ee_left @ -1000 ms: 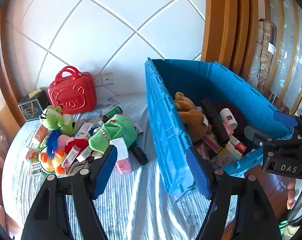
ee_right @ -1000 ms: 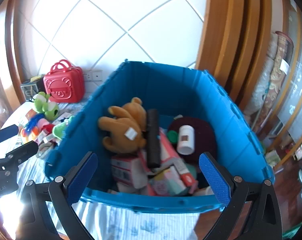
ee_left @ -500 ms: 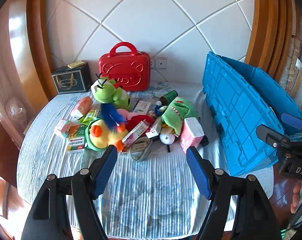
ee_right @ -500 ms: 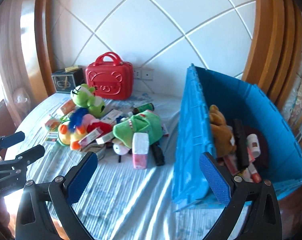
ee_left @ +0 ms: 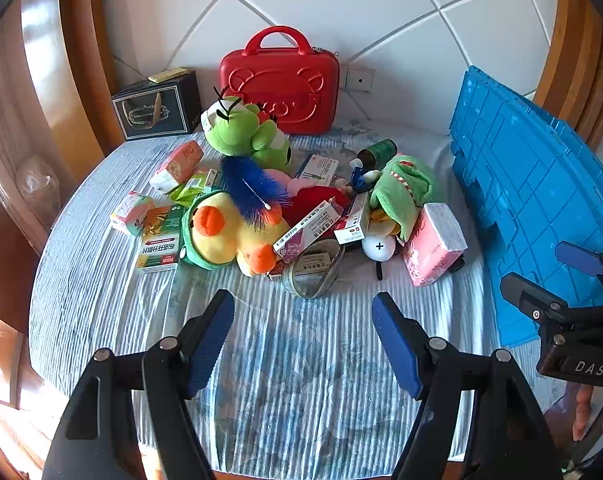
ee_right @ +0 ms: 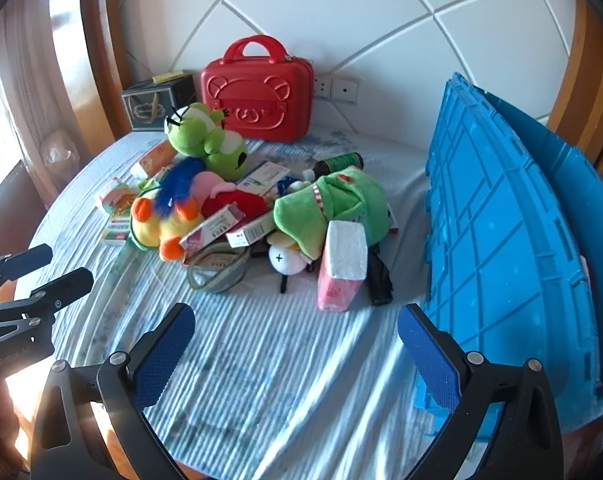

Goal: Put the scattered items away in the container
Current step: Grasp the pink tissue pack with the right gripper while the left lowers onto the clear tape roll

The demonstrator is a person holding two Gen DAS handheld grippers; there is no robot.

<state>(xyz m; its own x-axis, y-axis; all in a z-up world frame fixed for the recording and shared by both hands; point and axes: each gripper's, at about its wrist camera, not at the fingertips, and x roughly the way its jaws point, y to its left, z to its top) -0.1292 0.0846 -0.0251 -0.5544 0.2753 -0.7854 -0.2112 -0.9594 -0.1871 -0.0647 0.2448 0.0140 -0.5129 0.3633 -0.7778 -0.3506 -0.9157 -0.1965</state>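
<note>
A pile of scattered items lies mid-table: a green frog plush [ee_left: 247, 134] [ee_right: 205, 140], a yellow duck plush [ee_left: 225, 232] [ee_right: 157, 220], a green plush [ee_left: 405, 188] [ee_right: 333, 204], a pink tissue pack [ee_left: 433, 242] [ee_right: 341, 268], medicine boxes [ee_left: 307, 228] [ee_right: 213, 230] and a dark bottle [ee_left: 375, 152] [ee_right: 339, 162]. The blue crate [ee_left: 533, 200] [ee_right: 501, 240] stands at the right. My left gripper [ee_left: 303, 336] is open and empty, short of the pile. My right gripper [ee_right: 295, 352] is open and empty, in front of the tissue pack.
A red case [ee_left: 279, 84] [ee_right: 257, 90] and a dark box [ee_left: 157, 106] [ee_right: 155, 100] stand against the back wall. A striped blue cloth [ee_left: 301, 360] [ee_right: 281, 360] covers the round table. Wooden posts flank both sides.
Both views have swung left from the crate to the pile of items. Both grippers stayed open and empty.
</note>
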